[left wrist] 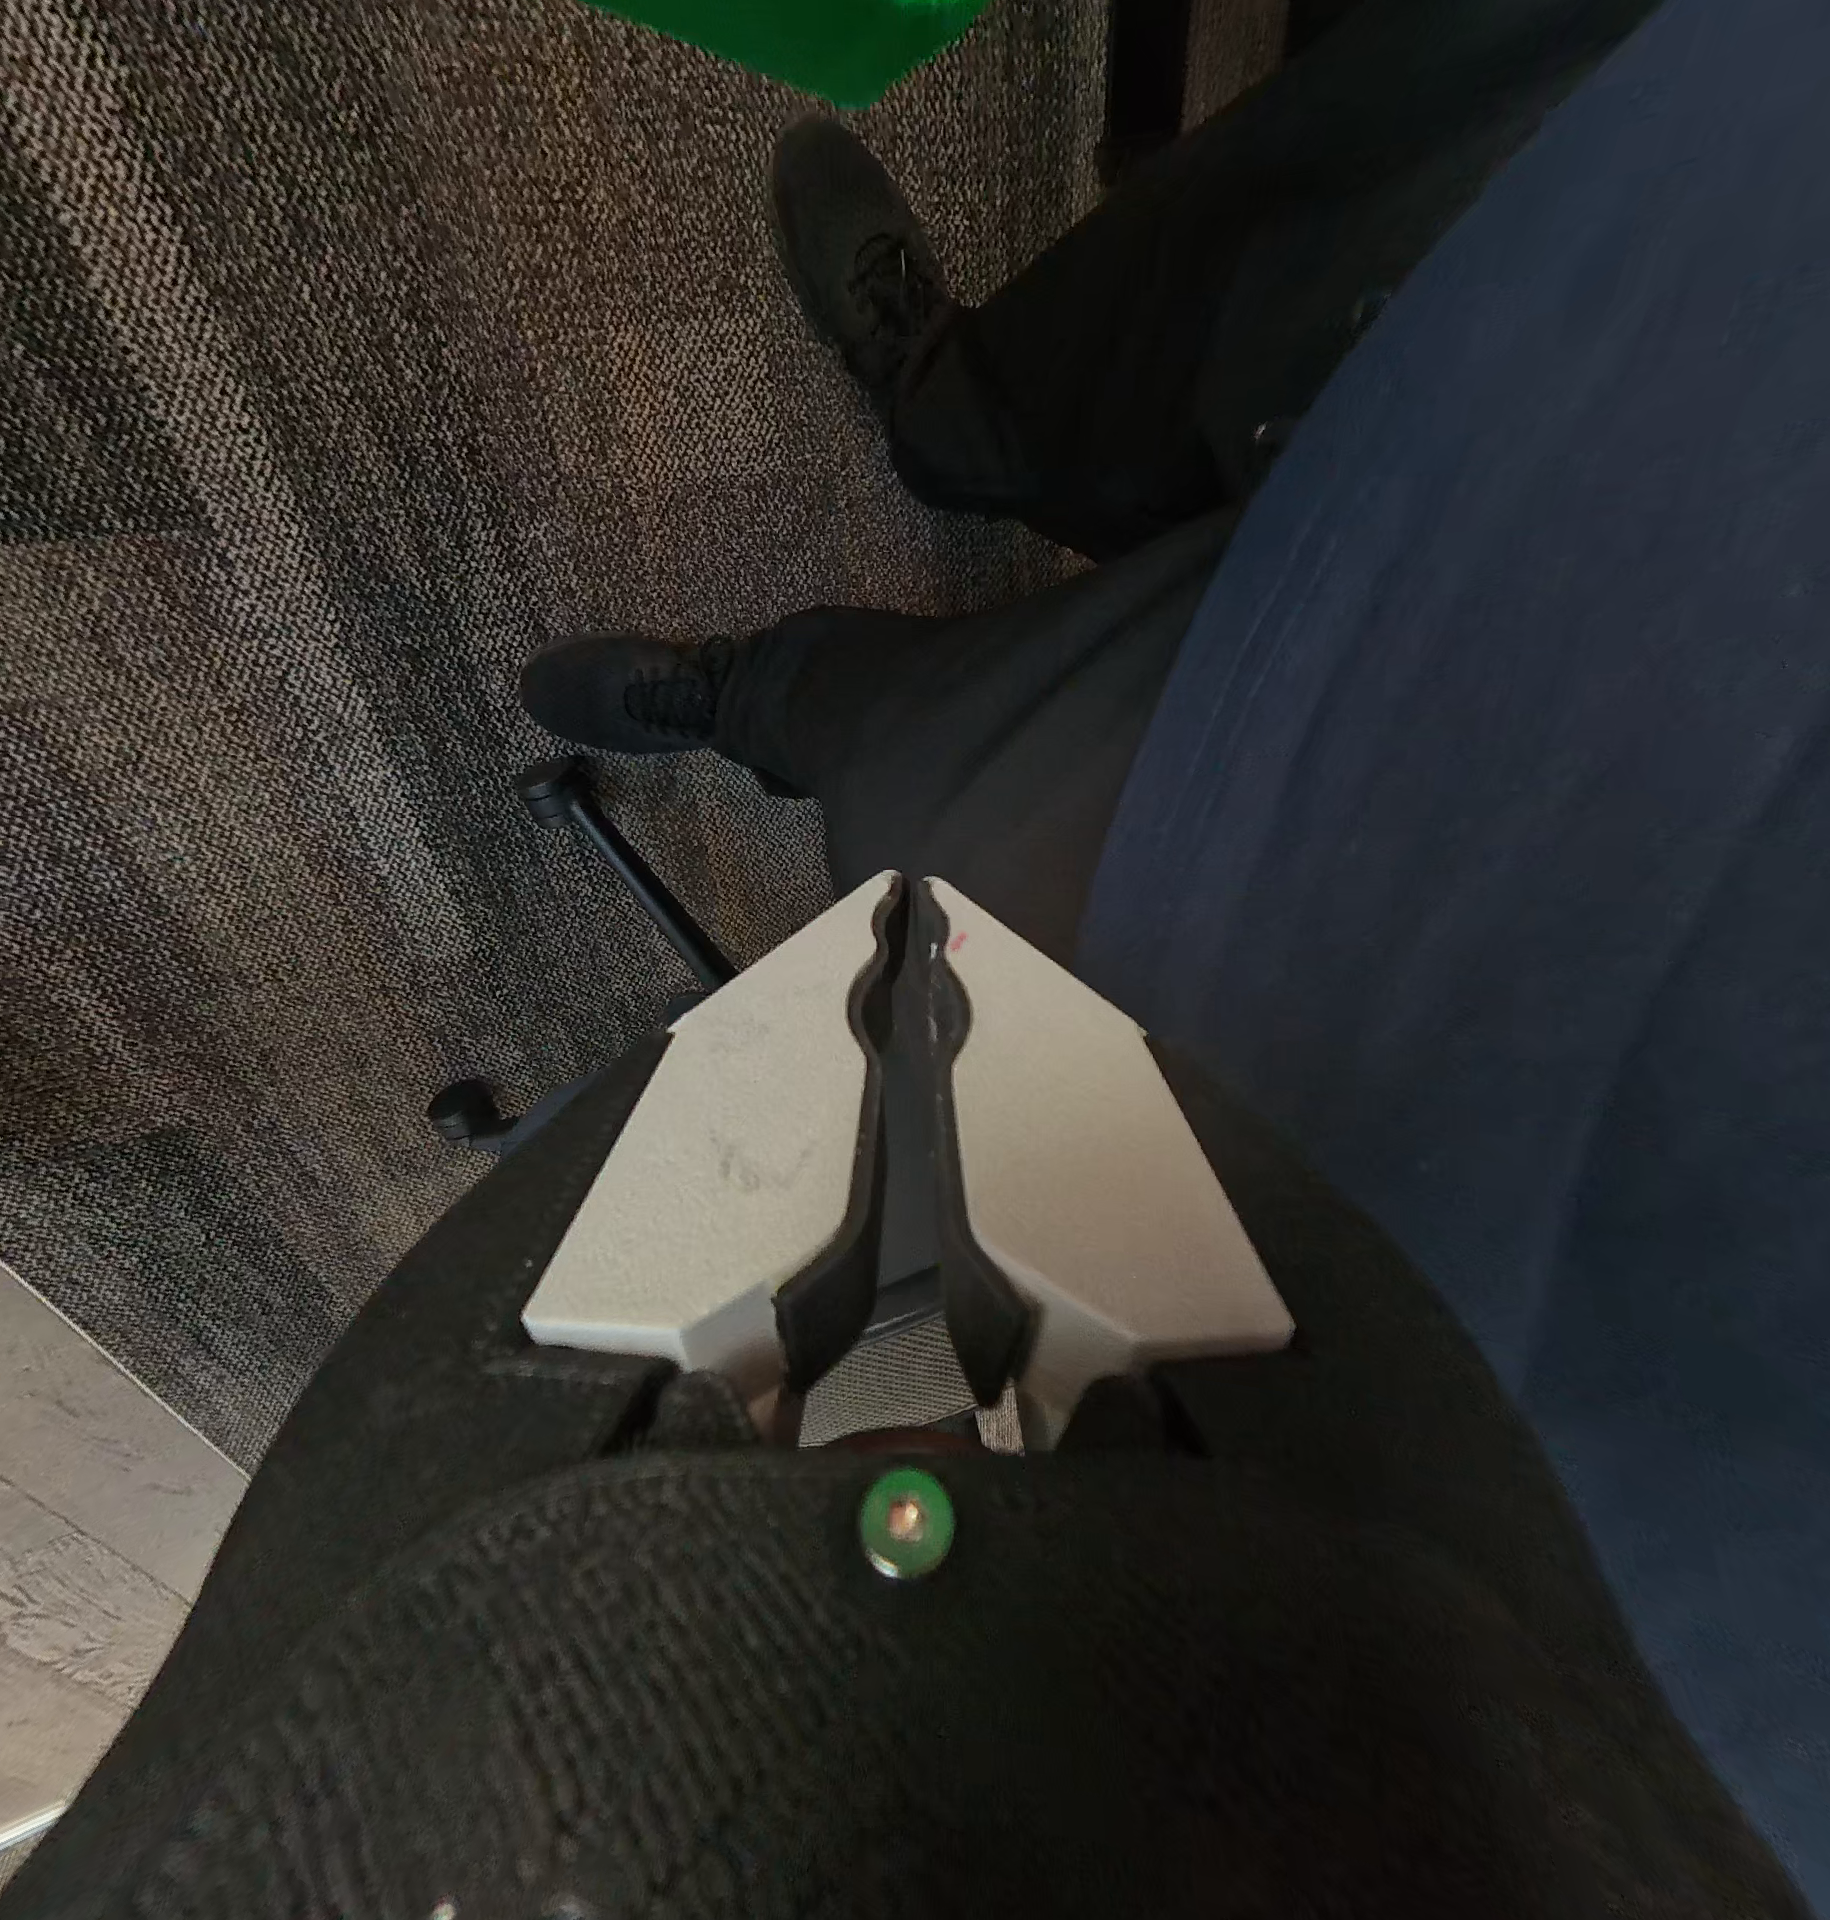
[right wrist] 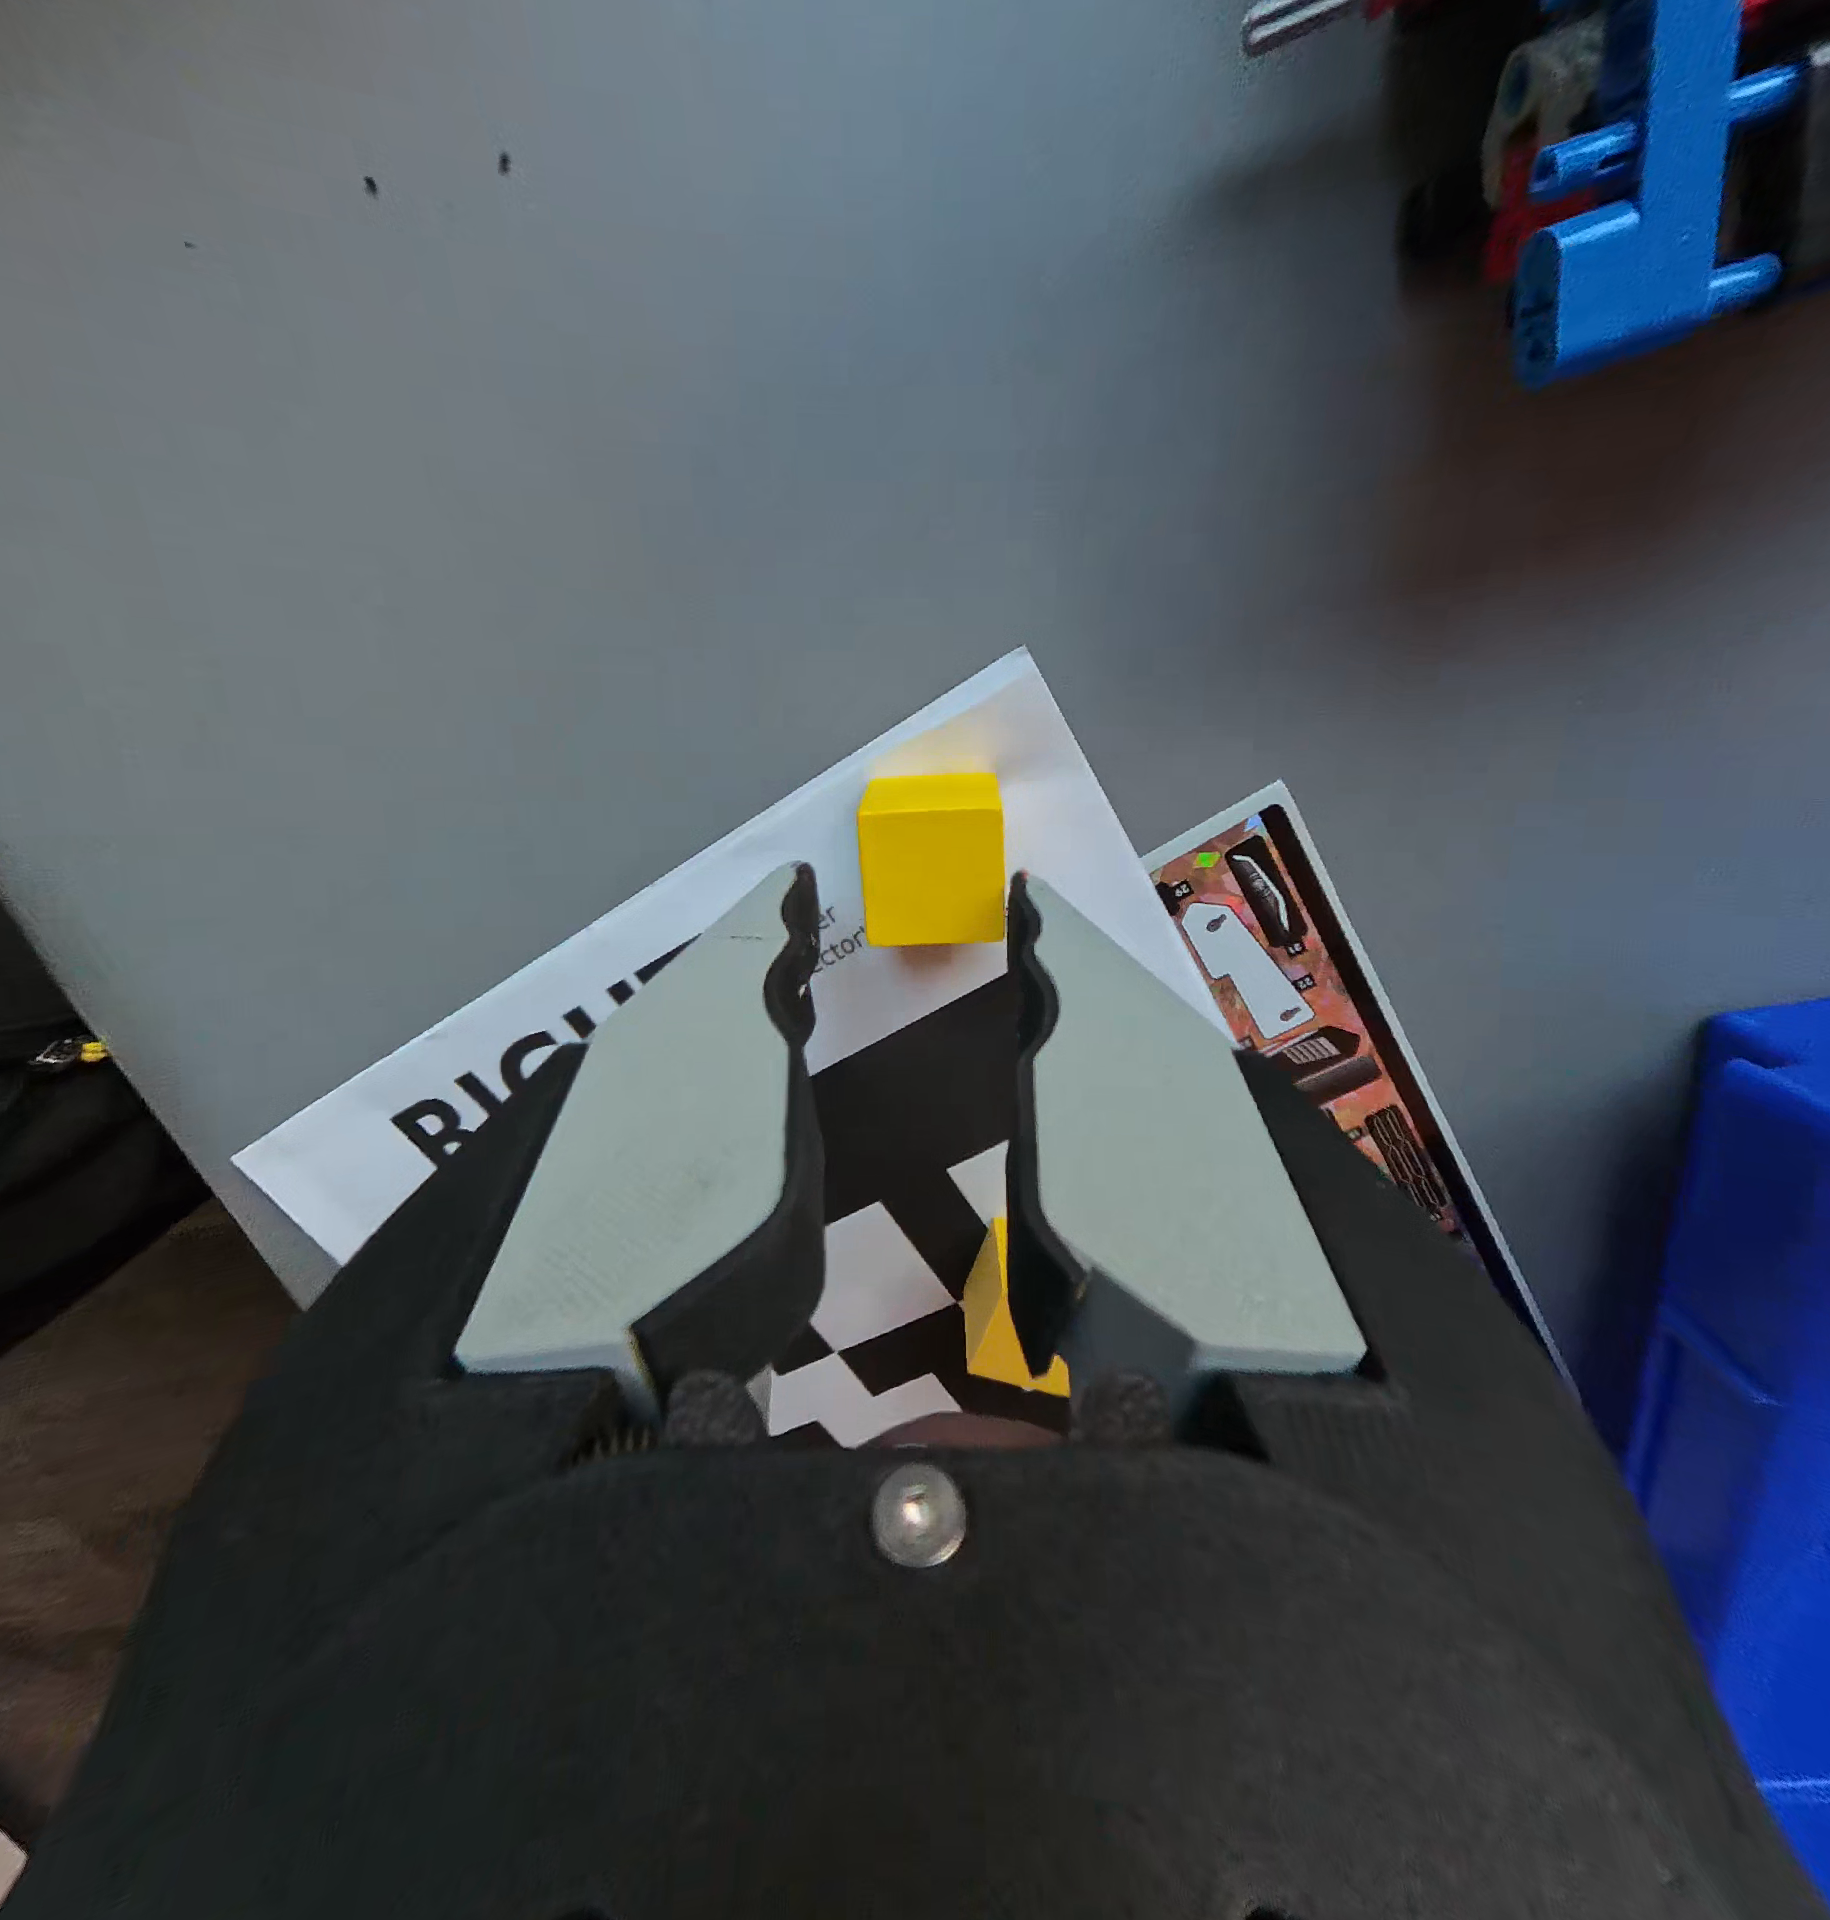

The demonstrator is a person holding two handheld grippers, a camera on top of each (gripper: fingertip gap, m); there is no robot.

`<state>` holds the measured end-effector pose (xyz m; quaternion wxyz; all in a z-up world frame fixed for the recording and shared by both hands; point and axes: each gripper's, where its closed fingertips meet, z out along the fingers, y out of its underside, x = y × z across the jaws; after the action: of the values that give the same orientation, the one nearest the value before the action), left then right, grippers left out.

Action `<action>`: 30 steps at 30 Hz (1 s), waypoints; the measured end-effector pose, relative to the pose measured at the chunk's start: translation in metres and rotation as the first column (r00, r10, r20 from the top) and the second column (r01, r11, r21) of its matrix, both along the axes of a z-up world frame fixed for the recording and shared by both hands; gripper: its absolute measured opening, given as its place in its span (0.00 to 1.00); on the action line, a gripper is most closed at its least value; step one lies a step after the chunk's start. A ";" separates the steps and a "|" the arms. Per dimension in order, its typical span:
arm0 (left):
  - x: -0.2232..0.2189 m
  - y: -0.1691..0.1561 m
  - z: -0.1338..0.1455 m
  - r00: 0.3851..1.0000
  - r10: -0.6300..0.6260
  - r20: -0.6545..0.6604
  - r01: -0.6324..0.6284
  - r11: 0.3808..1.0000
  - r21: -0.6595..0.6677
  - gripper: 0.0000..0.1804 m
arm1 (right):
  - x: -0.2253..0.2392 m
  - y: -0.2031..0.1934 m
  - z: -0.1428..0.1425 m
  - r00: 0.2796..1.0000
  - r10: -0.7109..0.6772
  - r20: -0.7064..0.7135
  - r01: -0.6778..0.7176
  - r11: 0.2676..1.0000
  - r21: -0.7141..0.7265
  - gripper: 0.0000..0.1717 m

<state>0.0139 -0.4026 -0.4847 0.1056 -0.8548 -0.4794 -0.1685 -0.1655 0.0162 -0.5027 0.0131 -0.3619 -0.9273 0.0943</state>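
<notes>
My right gripper is open over a white printed sheet that lies on a grey surface. A yellow cube sits on the sheet, its near part between my fingertips. The right fingertip is close beside it, and a gap shows on the left side. A second yellow block shows farther back, under the right finger. My left gripper is shut with nothing in it. It points down at a carpet, beside a person's dark trouser leg.
A colourful card lies under the sheet's right side. A blue bin stands at the right and a blue plastic part at the top right. The left view shows black shoes, a chair base, blue cloth and a green object. The gap from one gripper's tips to the other's is roughly 45 cm.
</notes>
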 end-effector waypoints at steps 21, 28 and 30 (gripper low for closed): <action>0.011 -0.005 -0.002 0.999 0.053 0.002 -0.053 0.999 -0.002 0.00 | -0.183 -0.060 0.137 0.977 -0.070 -0.203 0.029 0.980 -0.198 0.14; 0.021 -0.008 -0.005 0.996 0.089 0.011 -0.089 0.996 -0.002 0.00 | -0.204 -0.073 0.131 0.984 -0.032 -0.174 0.003 0.986 -0.165 0.14; 0.025 -0.009 -0.006 0.995 0.094 0.016 -0.094 0.996 -0.004 0.00 | -0.204 -0.075 0.126 0.986 -0.026 -0.167 -0.001 0.988 -0.157 0.14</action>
<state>0.0385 -0.4117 -0.4903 0.1081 -0.8301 -0.5201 -0.1694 -0.3699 -0.0589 -0.3766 0.0634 -0.3584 -0.9103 0.1972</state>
